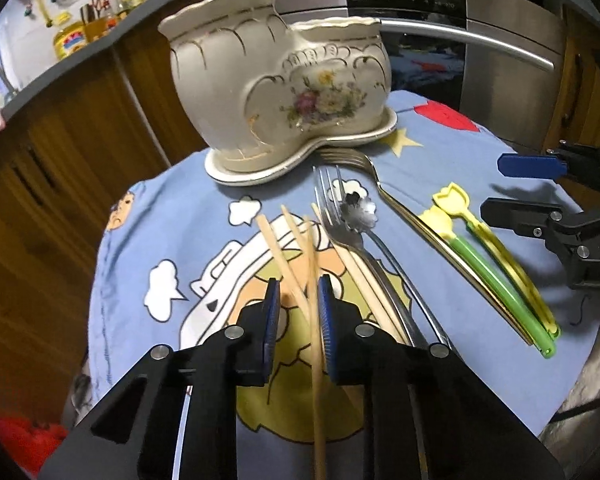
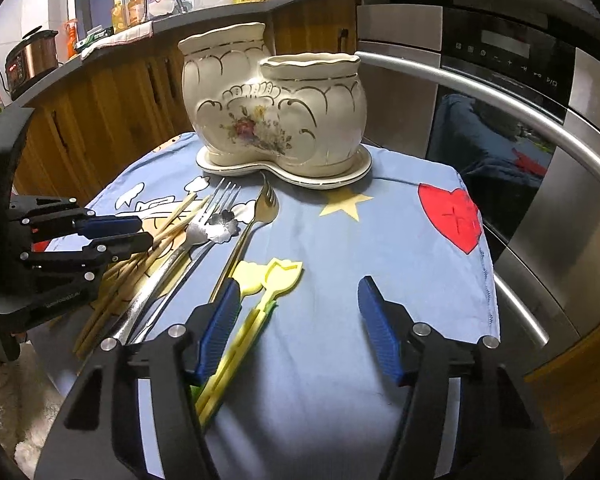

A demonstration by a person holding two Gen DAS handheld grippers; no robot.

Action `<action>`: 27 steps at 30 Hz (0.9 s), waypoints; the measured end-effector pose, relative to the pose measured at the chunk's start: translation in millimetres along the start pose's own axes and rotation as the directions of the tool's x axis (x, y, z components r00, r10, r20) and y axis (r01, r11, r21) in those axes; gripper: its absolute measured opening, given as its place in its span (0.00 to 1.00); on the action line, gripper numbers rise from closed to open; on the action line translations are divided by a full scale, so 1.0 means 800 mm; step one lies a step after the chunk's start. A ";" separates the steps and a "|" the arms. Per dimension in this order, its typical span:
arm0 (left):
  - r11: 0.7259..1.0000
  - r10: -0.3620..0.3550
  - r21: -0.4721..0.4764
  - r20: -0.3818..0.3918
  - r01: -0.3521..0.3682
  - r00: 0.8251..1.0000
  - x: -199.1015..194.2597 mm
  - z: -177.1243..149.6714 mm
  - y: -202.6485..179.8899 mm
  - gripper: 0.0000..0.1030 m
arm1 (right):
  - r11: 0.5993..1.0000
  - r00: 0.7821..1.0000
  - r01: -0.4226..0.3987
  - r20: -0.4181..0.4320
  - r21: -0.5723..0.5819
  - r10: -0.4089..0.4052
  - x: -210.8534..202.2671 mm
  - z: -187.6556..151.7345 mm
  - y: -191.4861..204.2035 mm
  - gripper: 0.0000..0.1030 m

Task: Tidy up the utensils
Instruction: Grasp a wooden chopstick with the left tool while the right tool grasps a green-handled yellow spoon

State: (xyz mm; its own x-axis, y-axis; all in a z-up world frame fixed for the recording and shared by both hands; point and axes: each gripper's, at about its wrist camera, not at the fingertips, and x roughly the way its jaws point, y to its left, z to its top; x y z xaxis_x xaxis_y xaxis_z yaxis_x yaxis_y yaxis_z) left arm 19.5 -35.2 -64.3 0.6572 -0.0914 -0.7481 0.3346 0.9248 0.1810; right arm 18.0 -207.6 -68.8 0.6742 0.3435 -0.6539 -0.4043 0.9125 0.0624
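Observation:
A cream two-pot ceramic holder (image 1: 276, 80) (image 2: 276, 112) with a flower print stands on its saucer at the far side of the blue cartoon cloth (image 1: 148, 240). In front of it lie wooden chopsticks (image 1: 284, 248), a silver fork (image 1: 332, 200), a flower-bowled spoon (image 1: 358, 210), a gold fork (image 1: 364, 164) and yellow and green tulip-topped picks (image 1: 452, 208) (image 2: 276, 274). My left gripper (image 1: 298, 284) (image 2: 146, 230) is shut on two crossed chopsticks. My right gripper (image 2: 298, 282) (image 1: 496, 188) stands open low over the cloth, its left finger beside the tulip picks.
The cloth covers a small round table. A steel oven door (image 2: 540, 200) with a long bar handle is close behind and to the right. Wooden cabinets (image 1: 60, 160) and a counter with bottles stand at the left.

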 end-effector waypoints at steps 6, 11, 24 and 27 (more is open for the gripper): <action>1.000 -0.009 -0.009 -0.009 0.009 1.000 0.007 -0.001 -0.001 0.09 | 0.999 0.999 -0.031 -0.024 0.025 0.032 0.008 -0.001 -0.003 0.52; 0.998 -0.034 -0.045 0.002 0.034 0.999 0.007 -0.001 0.007 0.07 | 0.998 0.998 -0.046 -0.041 0.041 0.048 0.019 0.003 -0.001 0.45; 0.997 -0.035 -0.067 0.039 0.037 0.999 -0.001 0.001 0.014 0.06 | 0.999 0.993 -0.042 -0.114 0.011 0.042 0.037 0.010 0.009 0.33; 0.997 -0.035 -0.068 0.042 0.038 0.998 -0.002 0.001 0.014 0.06 | 1.000 0.994 -0.023 -0.107 -0.006 0.022 0.040 0.011 0.009 0.23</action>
State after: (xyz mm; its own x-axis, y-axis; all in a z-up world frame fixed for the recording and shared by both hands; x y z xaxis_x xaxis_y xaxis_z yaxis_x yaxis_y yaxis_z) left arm 22.6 -24.9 -60.9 0.6729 -0.1393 -0.7265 0.3126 0.9437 0.1086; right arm 42.4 -187.5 -82.6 0.5948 0.3376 -0.7296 -0.4234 0.9030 0.0727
